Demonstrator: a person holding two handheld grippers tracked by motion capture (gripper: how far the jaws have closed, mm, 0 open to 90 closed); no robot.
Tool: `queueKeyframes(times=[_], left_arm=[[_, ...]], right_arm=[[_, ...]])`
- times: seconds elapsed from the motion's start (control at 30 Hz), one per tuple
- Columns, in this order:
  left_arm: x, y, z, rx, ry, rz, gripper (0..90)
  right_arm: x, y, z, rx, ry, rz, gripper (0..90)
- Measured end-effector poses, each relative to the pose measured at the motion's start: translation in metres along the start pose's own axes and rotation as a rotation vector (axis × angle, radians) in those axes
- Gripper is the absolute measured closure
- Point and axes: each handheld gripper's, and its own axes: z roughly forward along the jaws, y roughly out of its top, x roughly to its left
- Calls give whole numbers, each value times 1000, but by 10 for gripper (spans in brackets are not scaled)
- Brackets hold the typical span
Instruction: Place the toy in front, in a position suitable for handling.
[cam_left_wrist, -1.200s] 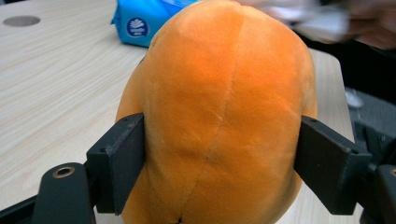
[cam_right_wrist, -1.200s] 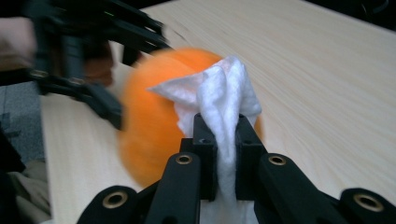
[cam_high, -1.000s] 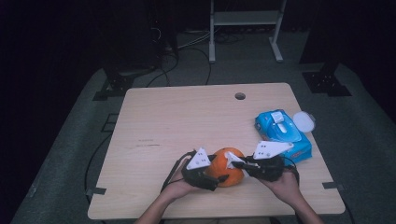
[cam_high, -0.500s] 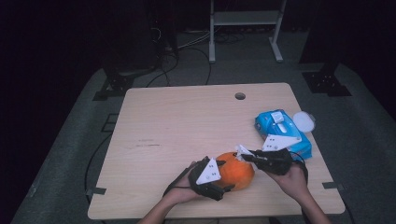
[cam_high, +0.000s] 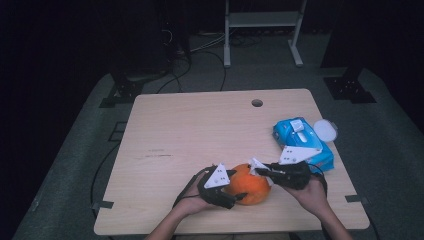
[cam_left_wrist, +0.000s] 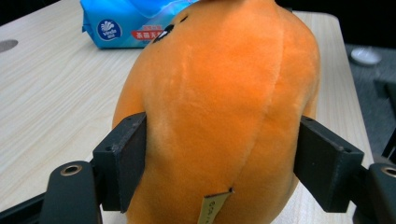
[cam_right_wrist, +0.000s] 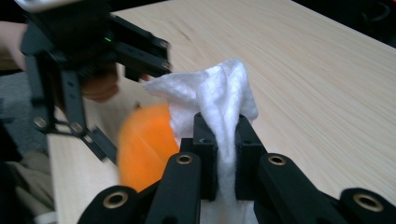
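Left gripper view: left gripper (cam_left_wrist: 219, 158) clamps orange plush toy (cam_left_wrist: 224, 93), jaws just closing; right gripper (cam_right_wrist: 223, 135) pinches white wipe (cam_right_wrist: 219, 93).

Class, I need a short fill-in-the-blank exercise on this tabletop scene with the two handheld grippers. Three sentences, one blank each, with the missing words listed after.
1. The left gripper is clamped on a plush toy whose colour is ____.
2. The right gripper is shut on a crumpled white ____.
3. The pack of wipes lying on the table near its right edge is ____ in colour.

Missing words: orange; wipe; blue
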Motion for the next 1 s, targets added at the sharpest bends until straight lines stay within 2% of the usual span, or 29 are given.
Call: queueKeyframes(times=[0.1, 0.23, 0.37, 0.5, 0.6, 0.73, 0.8, 0.87, 0.9, 0.93, 1.0], left_arm=[[7, -2, -2, -13, -9, -52, 242], [16, -5, -4, -33, -12, -121, 237], [11, -2, 0, -21, -1, -105, 225], [8, -1, 0, -15, 9, -83, 226], [9, -1, -1, -18, 8, -90, 228], [12, -2, -1, -33, 2, -110, 231], [13, -3, -2, -33, -1, -111, 224], [13, -3, -2, -32, -14, -94, 169], [13, -3, -1, -25, -25, -100, 110], [14, -4, -1, -20, -19, -93, 75], [15, -8, -1, -9, -19, -82, 51]], right_arm=[[-11, -8, -8, 23, -43, 29, 822], [-21, -19, -12, 52, -40, 57, 822], [-8, -10, -6, 48, -17, 17, 821], [7, 3, -2, -3, 73, -8, 821], [9, 4, 0, 19, 50, -37, 822], [-12, -9, -6, 28, -7, 27, 822], [-17, -16, -7, 63, -52, 32, 821], [-19, -21, -6, 71, -46, 43, 821], [-18, -22, -5, 72, -43, 46, 821], [-17, -21, -4, 73, -44, 38, 820], [-17, -21, -4, 68, -42, 39, 821]])
